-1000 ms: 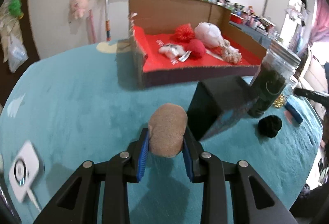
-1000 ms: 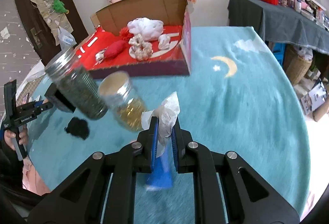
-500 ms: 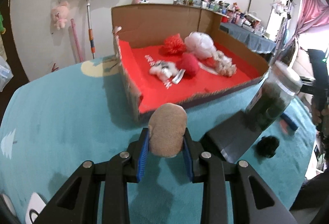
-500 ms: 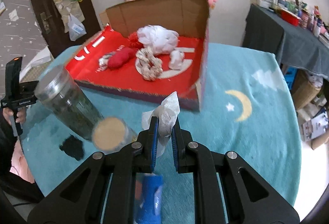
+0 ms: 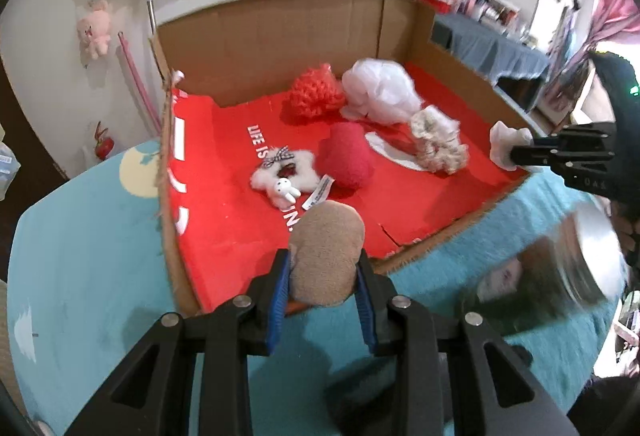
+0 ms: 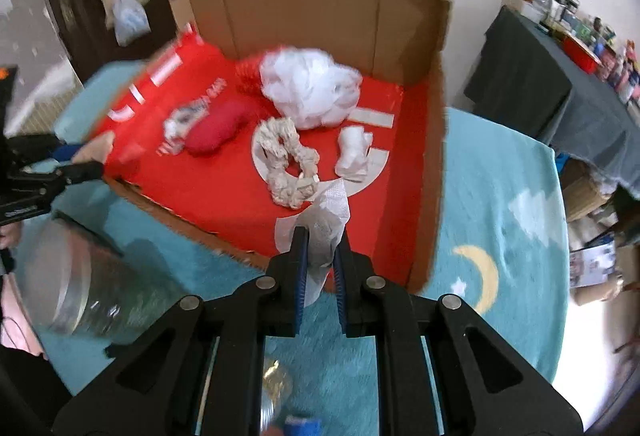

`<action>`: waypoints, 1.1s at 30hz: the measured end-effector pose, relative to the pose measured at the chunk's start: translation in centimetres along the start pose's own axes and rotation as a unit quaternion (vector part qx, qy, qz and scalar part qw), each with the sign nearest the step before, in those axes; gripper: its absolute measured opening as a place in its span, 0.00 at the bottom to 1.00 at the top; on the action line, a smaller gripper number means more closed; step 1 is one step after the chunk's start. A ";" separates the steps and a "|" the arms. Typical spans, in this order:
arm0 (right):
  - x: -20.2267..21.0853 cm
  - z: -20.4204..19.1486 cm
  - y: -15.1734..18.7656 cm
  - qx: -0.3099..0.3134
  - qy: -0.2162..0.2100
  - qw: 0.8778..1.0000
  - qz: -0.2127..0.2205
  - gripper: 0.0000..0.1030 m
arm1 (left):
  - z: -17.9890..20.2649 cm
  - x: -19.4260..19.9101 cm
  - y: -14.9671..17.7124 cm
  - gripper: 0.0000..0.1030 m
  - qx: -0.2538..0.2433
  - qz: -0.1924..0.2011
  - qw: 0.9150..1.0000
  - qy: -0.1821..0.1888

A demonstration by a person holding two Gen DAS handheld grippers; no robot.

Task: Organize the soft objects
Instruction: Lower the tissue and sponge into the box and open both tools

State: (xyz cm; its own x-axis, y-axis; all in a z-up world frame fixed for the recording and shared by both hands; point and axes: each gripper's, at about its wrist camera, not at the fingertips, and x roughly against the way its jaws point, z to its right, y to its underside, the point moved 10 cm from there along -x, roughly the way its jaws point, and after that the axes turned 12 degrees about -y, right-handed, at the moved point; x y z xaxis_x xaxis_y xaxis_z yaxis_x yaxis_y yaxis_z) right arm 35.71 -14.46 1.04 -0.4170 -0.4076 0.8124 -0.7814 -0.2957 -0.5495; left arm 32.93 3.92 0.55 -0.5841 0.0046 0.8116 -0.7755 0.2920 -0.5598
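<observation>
The brown soft toy sits squeezed between the pads of the left gripper, right above the near edge of the cardboard box. The right gripper is pinched tight on a white tissue, also just over the near edge of the box, on its other side.

I think this is the carrying step: both soft things are up in the air and almost at the box. The next move calls for reaching in a bit more, over a bare red spot, then letting go so each thing drops inside.

In the box I count six soft things: one red pompom, one white puffy ball, one red cushion, one cream scrunchie, one little white bunny toy, and one small white lump. Two blurry glass jars stand on the blue counter.
</observation>
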 end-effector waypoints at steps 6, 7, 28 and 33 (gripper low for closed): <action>-3.4 1.4 -0.7 0.006 0.059 0.996 -0.066 0.11 | 0.4 -3.2 -0.7 0.32 -0.008 -0.040 0.999 -0.027; -3.7 1.7 -0.8 0.008 0.066 0.995 -0.074 0.11 | 0.3 -3.5 -0.8 0.32 -0.008 -0.044 0.999 -0.029; -5.6 2.2 0.3 0.042 0.103 0.987 -0.118 0.15 | 0.4 -5.0 -1.0 0.60 -0.011 -0.061 0.997 -0.040; -5.5 1.6 0.3 0.042 0.093 0.988 -0.116 0.27 | 0.4 -4.5 -1.2 0.65 -0.008 -0.053 0.998 -0.036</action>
State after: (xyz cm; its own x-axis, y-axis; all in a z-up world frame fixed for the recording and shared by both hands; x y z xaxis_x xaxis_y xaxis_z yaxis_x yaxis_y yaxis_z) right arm 38.52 -13.68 -3.84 -0.3145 -0.1572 0.9362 -0.8282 -0.4365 -0.3515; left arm 36.38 3.14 -2.47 -0.5155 -0.0956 0.8516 -0.8302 0.3020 -0.4686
